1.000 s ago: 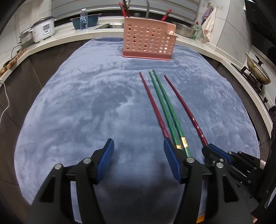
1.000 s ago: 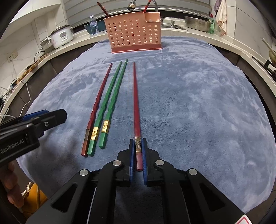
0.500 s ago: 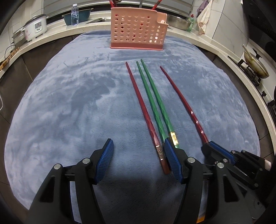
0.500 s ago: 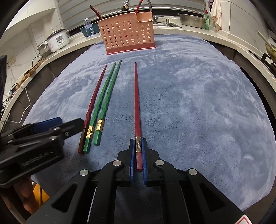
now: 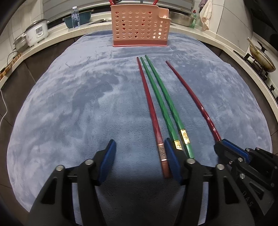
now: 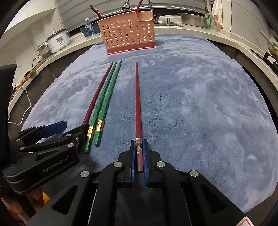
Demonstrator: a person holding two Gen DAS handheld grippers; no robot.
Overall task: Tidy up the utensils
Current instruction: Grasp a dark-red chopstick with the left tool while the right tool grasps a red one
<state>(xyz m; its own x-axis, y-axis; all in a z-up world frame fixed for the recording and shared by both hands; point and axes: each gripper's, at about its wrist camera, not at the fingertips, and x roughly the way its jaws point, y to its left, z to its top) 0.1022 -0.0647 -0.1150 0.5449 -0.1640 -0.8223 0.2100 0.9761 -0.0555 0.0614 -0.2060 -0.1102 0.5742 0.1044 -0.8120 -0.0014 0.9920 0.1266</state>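
Observation:
Four chopsticks lie on a blue-grey cloth, pointing at a pink perforated utensil basket that holds other red sticks. My left gripper is closing; the butt of the left red chopstick lies between its jaws, beside the right pad, and the left pad is well clear of it. Two green chopsticks lie just right of that pad. My right gripper is shut on the butt of the other red chopstick, which lies on the cloth. The left gripper shows in the right wrist view.
A counter curves round the back with a rice cooker, a water bottle, a steel bowl and a hanging towel. A wok sits on a stove at right. The cloth's right half is bare.
My left gripper came forward and down, so the left red chopstick's butt now lies between its jaws, which have narrowed a little. The right gripper kept still on its red chopstick.

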